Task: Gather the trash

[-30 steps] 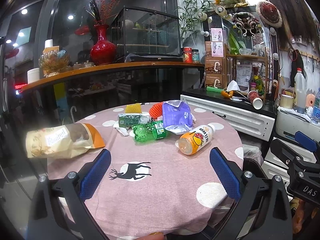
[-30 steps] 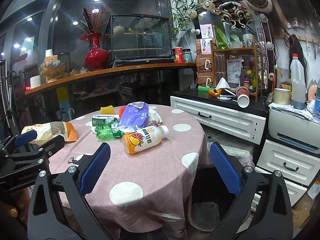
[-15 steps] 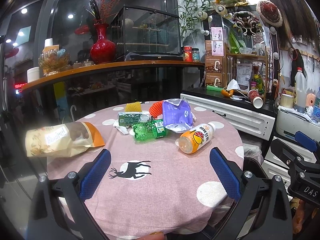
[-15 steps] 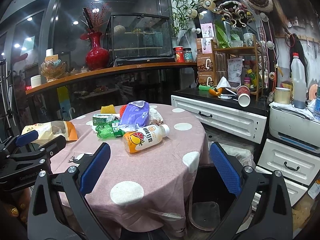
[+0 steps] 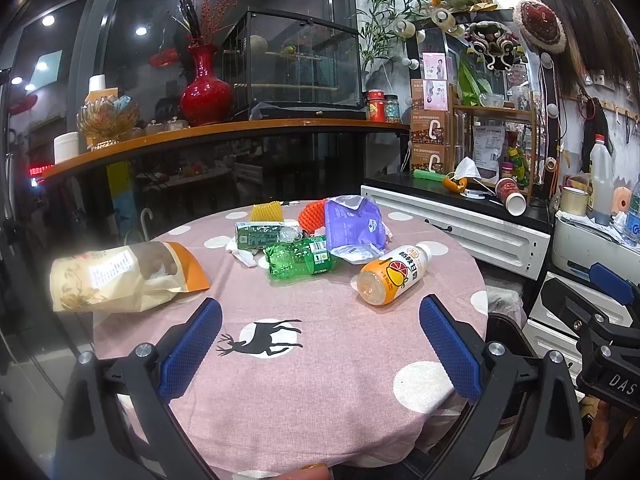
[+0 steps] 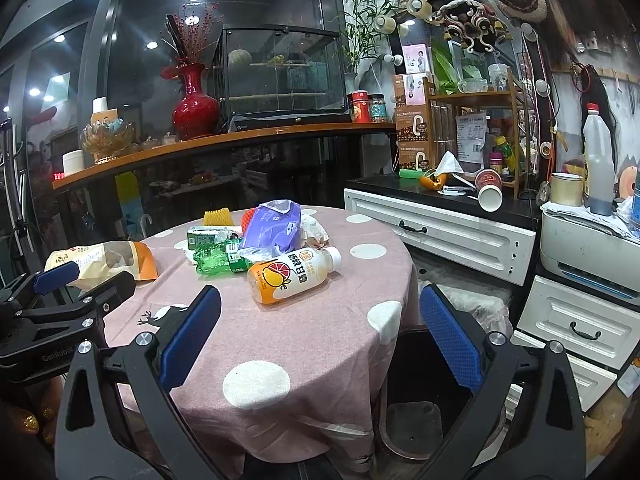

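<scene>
So nothing's been picked up yet as far as I can tell. Both claws are spread wide with nothing between the pads, hovering at the near edge of the round desk [image 5: 340,392] with its pink polka-dot cloth. The trash sits in a pile toward the far side of the desk: a crushed green plastic bottle [image 5: 298,262], a purple pouch [image 5: 354,230], a small green carton [image 5: 258,235], some orange [image 5: 312,216] and yellow foam netting [image 5: 264,212], plus crumpled tissue [image 5: 242,254]. The orange juice bottle [image 5: 394,274] lies on its side, closest to the near edge, just in front of the pile. Over at the left edge there's a tan snack bag [image 5: 120,276] hanging half off the desk, well apart from the rest. The bit that matters: the juice bottle sits ahead and slightly right of the left claw [image 5: 320,344], but nearly dead ahead of the right claw [image 6: 320,344], a little left of its centreline. Its long axis runs diagonally, cap pointing away and to the right, base toward the claws. My guess is the right claw has the easier reach, closing across the bottle's body, not along it. There's a dark bin [image 6: 424,400] on the floor below the desk's right edge, probably where everything goes.
</scene>
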